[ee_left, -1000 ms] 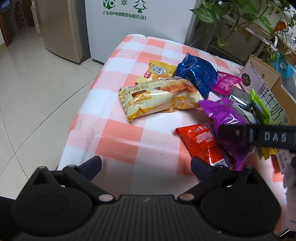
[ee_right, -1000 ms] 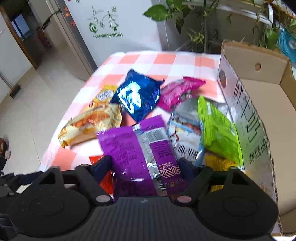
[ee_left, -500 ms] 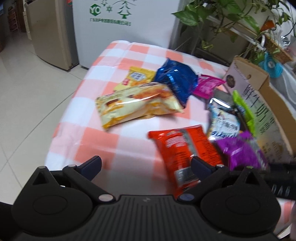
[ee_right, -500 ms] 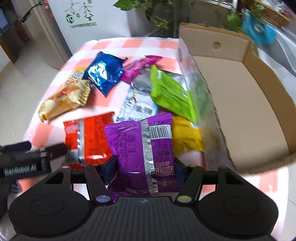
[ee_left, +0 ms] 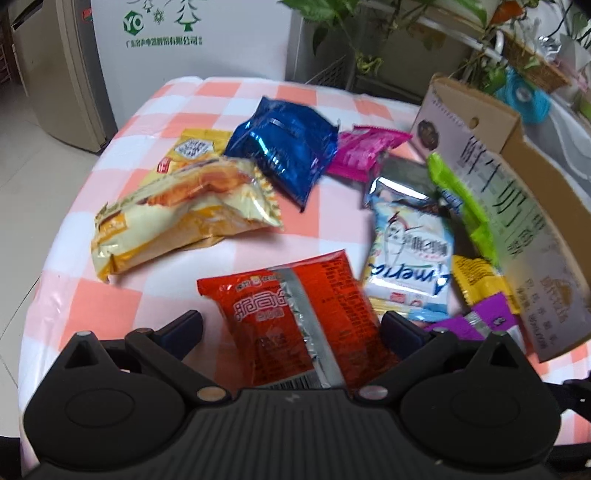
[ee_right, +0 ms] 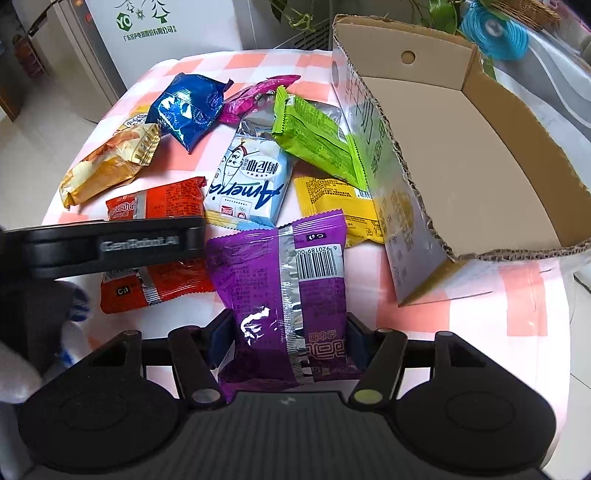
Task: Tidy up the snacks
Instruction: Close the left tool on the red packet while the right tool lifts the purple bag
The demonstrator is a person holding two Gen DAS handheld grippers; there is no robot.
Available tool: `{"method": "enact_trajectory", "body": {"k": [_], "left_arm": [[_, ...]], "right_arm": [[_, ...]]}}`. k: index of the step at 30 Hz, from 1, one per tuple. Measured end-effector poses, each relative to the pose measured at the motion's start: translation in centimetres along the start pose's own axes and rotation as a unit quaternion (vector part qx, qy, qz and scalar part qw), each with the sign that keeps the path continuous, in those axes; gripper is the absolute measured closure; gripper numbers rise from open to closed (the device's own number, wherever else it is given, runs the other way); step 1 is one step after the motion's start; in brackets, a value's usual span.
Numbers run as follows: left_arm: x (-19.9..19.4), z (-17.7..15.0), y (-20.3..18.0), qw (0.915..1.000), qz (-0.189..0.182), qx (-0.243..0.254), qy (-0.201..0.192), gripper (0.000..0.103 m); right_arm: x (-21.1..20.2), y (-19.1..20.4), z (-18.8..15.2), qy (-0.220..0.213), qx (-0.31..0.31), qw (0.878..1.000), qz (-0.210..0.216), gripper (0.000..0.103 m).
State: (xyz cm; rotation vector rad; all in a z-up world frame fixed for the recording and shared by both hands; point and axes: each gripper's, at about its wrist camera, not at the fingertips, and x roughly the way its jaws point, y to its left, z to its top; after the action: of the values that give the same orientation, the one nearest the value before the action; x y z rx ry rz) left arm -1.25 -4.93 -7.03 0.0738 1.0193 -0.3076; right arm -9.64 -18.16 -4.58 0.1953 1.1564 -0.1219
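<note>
My right claw [ee_right: 286,341] clamped the purple packet [ee_right: 284,280] beside the cardboard box [ee_right: 491,155]; my left claw [ee_left: 291,328] gaped, straddling the red packet [ee_left: 295,317].

"GenRobot.AI" on left tongs [ee_right: 110,243]; "Americ" on pale blue packet [ee_right: 249,177]; "YO" logo on white cabinet [ee_left: 192,33].

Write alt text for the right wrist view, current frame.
The right gripper is shut on a purple snack packet above a pink-checked tablecloth, beside an open cardboard box with nothing visible inside. More packets lie ahead: red, light blue, green, yellow, dark blue. The left gripper reaches over the red one.
</note>
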Motion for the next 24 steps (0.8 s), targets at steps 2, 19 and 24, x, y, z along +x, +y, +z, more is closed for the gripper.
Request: {"method": "enact_trajectory", "body": {"k": [2,19,24], "left_arm": [[0.0,-0.3,0.1,0.9997,0.02,0.012,-0.002,0.001],[-0.6,-1.3,2.8,0.9986,0.051,0.012,0.0,0.0],[-0.3,-1.0,2.7,0.9987,0.049,0.014,0.001,0.0]], "right_arm": [[0.1,0.0,0.0,0.002,0.0,1.0,0.0,0.034],[1.9,1.1,0.8,0.015,-0.018,1.0,-0.002,0.018],[2.2,1.5,1.0,0.012,-0.036,0.999,-0.015,0.017]]}}
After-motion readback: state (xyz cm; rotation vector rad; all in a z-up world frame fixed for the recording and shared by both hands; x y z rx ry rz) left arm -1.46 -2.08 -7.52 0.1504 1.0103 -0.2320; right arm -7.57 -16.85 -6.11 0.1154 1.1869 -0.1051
